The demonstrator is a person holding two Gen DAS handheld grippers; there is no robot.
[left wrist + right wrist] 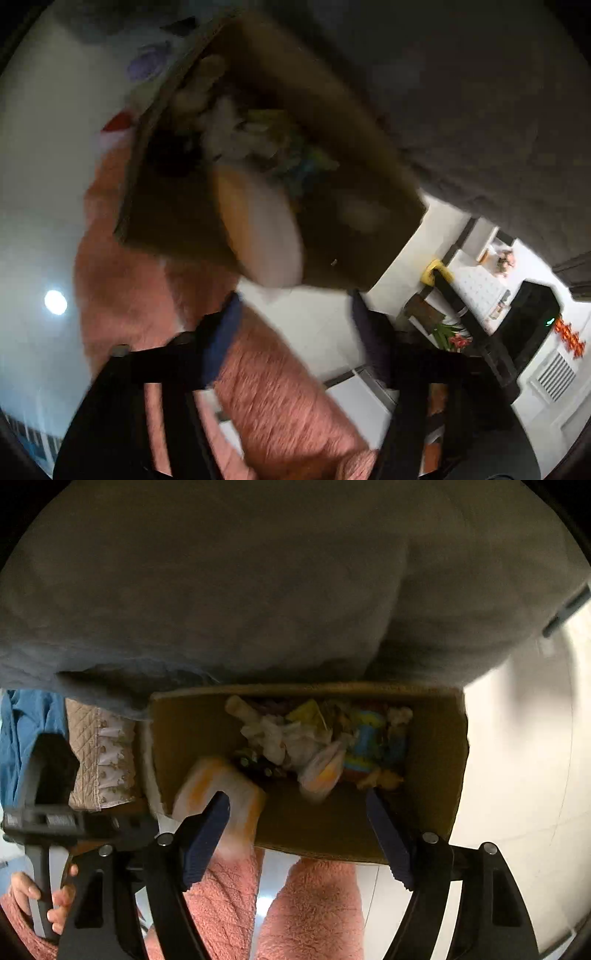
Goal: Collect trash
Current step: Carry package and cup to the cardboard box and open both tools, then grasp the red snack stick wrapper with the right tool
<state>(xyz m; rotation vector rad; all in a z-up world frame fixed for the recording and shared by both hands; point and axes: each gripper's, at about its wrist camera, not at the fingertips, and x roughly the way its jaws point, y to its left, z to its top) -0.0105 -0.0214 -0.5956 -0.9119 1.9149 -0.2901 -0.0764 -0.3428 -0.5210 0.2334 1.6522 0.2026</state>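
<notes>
A brown cardboard box (436,746) sits in front of a grey bed cover and holds mixed trash: crumpled white tissue (280,734), a yellow wrapper (306,710) and a colourful packet (365,746). A white-and-orange wrapper (218,786) lies in the box's near left corner, just past my right gripper's left fingertip. My right gripper (297,808) is open and empty over the box's near wall. In the blurred left wrist view the same box (369,206) and wrapper (258,229) show above my open, empty left gripper (295,314).
The grey bed cover (258,583) fills the space behind the box. The person's pink fleece legs (310,912) stand below it on the white floor (517,757). A quilted beige cloth (99,753) and blue fabric (26,731) lie left of the box. A black stand with yellow tape (439,273) is at right.
</notes>
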